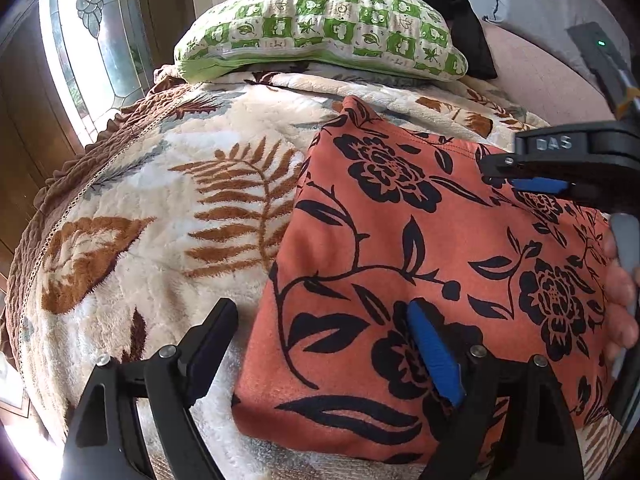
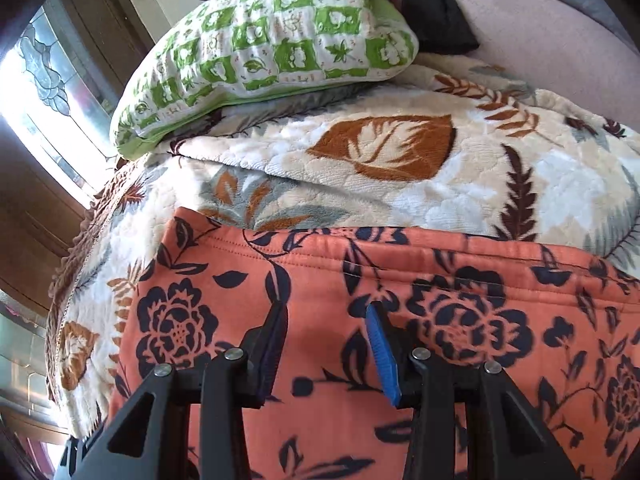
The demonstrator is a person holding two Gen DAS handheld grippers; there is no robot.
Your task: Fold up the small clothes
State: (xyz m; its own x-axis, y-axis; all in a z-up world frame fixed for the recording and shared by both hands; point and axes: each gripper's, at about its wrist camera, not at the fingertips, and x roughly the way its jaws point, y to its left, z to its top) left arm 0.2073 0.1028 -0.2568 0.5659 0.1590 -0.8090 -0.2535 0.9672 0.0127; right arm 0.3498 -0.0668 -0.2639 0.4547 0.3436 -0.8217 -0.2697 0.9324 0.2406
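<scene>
Both my grippers hang agape over the orange floral garment (image 1: 400,248); my right gripper (image 2: 328,344) is nearer its hem, my left gripper (image 1: 320,344) straddles its left edge.

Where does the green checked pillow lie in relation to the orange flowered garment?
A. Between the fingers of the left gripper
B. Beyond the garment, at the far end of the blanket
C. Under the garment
B: the green checked pillow rests past the far edge of the orange flowered garment, on the leaf-patterned blanket.

Left gripper (image 1: 320,344), jaws spread, straddles the left edge of the folded orange floral garment (image 1: 420,264) on a leaf-print blanket (image 1: 160,220).
</scene>
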